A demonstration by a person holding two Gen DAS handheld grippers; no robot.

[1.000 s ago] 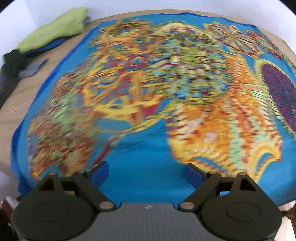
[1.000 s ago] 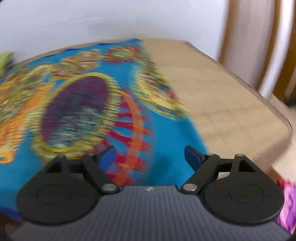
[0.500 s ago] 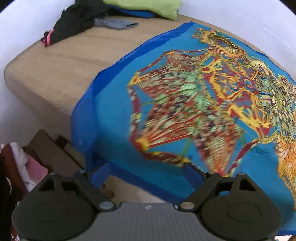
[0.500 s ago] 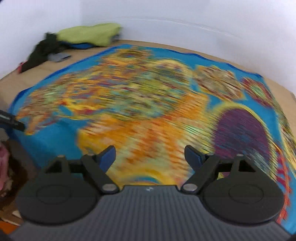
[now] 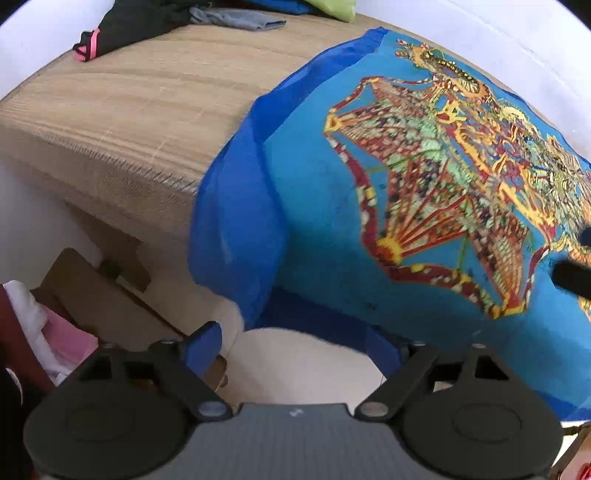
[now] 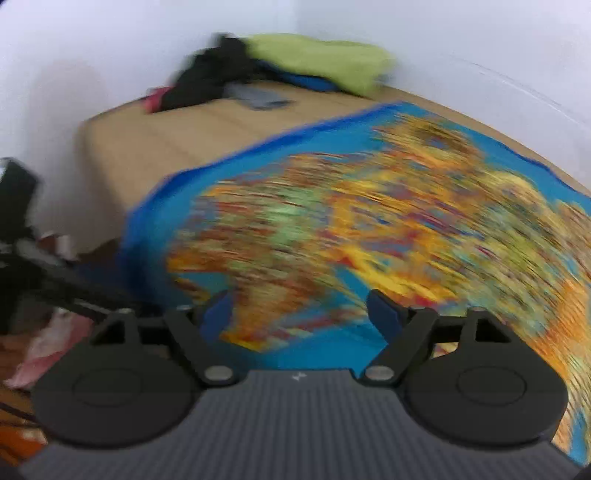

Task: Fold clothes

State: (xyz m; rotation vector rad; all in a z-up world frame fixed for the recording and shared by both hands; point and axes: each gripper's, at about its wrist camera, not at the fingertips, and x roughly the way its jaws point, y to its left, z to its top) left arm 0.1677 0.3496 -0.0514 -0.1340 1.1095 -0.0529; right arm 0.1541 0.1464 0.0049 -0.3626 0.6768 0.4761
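Observation:
A large blue cloth with a bright orange, red and green print (image 5: 424, 192) lies spread over a tan bed surface (image 5: 129, 110); its near-left corner hangs over the edge. My left gripper (image 5: 291, 345) is open, just below and in front of that hanging corner, holding nothing. My right gripper (image 6: 301, 314) is open and empty above the cloth's front edge (image 6: 332, 240); this view is motion-blurred. A dark tip of the right gripper shows at the left wrist view's right edge (image 5: 570, 278).
A pile of clothes lies at the bed's far left: a lime green item (image 6: 321, 59), a black garment (image 5: 136, 22) and a grey piece (image 5: 236, 16). A cardboard box (image 5: 92, 295) with pink and white clothes (image 5: 55, 332) stands on the floor beside the bed.
Both grippers have swung left. The left one went from over the cloth's middle to its hanging near-left corner. The right one moved from the right side to the cloth's left half.

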